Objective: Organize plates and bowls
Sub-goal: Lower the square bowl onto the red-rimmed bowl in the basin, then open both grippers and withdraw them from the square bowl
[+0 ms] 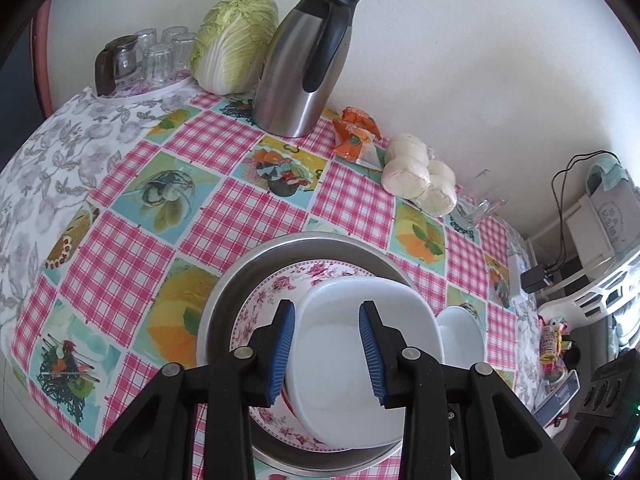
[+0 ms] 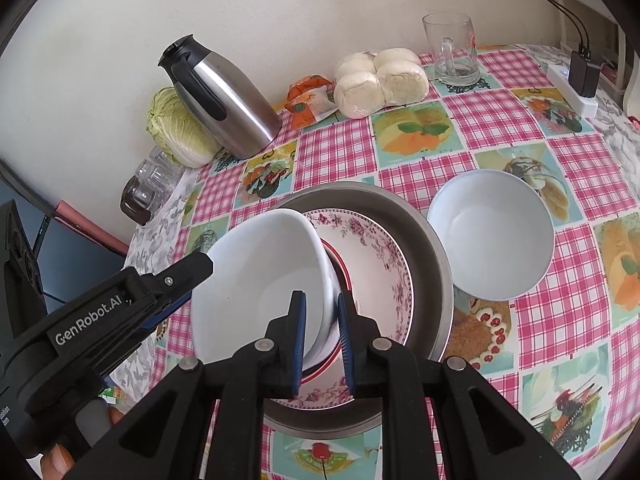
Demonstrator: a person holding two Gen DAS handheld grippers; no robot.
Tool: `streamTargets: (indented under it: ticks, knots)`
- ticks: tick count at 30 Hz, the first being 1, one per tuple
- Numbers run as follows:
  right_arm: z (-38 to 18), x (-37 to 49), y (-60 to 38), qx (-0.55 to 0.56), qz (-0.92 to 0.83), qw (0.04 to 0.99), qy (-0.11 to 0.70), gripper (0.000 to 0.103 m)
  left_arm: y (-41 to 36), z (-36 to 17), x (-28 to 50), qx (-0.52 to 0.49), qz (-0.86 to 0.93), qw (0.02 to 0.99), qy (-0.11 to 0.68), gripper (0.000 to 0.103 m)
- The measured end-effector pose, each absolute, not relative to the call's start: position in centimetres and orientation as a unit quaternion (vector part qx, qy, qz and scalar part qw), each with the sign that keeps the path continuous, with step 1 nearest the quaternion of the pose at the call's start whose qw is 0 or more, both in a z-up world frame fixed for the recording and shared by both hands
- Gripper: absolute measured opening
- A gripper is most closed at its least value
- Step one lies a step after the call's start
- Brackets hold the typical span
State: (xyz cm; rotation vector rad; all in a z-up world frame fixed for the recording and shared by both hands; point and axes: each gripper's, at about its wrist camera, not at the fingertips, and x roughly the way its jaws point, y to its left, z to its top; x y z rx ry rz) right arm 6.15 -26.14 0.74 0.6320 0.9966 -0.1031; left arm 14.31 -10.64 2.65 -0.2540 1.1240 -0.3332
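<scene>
Two grippers work one white bowl [image 2: 260,280] tilted over the floral plate [image 2: 372,264] in our steel basin [image 2: 432,248]: right gripper [image 2: 322,340] clamped on its rim, left gripper [image 1: 326,354] jaws apart straddling it, second white bowl [image 2: 492,236] just beside the basin.

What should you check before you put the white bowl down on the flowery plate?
1. Right gripper fingers pinch the white bowl's rim: ok.
2. Left gripper gripping the bowl too: cannot tell; its fingers sit wide on either side.
3. Bowl level: not ok, it is tilted.
4. Floral plate sits inside the metal basin: ok.
5. Second white bowl clear of the basin: ok, it stands beside it on the tablecloth.
</scene>
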Motion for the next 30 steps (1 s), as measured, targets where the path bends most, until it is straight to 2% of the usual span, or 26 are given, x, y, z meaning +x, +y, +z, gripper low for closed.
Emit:
streamTargets:
  ticks: [5, 14, 21, 22, 25, 30]
  knots:
    - [1.2, 6.0, -25.9, 0.292, -0.043, 0.833, 0.467, 0.022, -11.1, 2.9, 14.2, -0.114, -0.163, 0.825, 0.529, 0.037]
    - [0.1, 6.3, -26.1, 0.303, -0.043, 0.82, 0.483, 0.022, -10.8, 3.1, 14.2, -0.107, -0.15, 0.831, 0.525, 0.038]
    - [0.6, 6.0, -26.4, 0.303, -0.048, 0.822, 0.48, 0.022, -10.7, 3.6, 14.0, -0.072, -0.122, 0.847, 0.512, 0.06]
    - [0.7, 5.9, -26.4, 0.303, -0.051, 0.822, 0.479, 0.027, -10.7, 3.6, 14.0, -0.069, -0.117, 0.849, 0.511, 0.062]
    - [1.1, 5.7, -26.7, 0.303, -0.066, 0.823, 0.476, 0.055, -10.5, 3.5, 14.1, -0.06, -0.102, 0.851, 0.511, 0.071]
    - [1.2, 5.6, -27.4, 0.302, -0.083, 0.824, 0.473, 0.069, -10.1, 3.3, 14.2, -0.061, -0.094, 0.851, 0.513, 0.076]
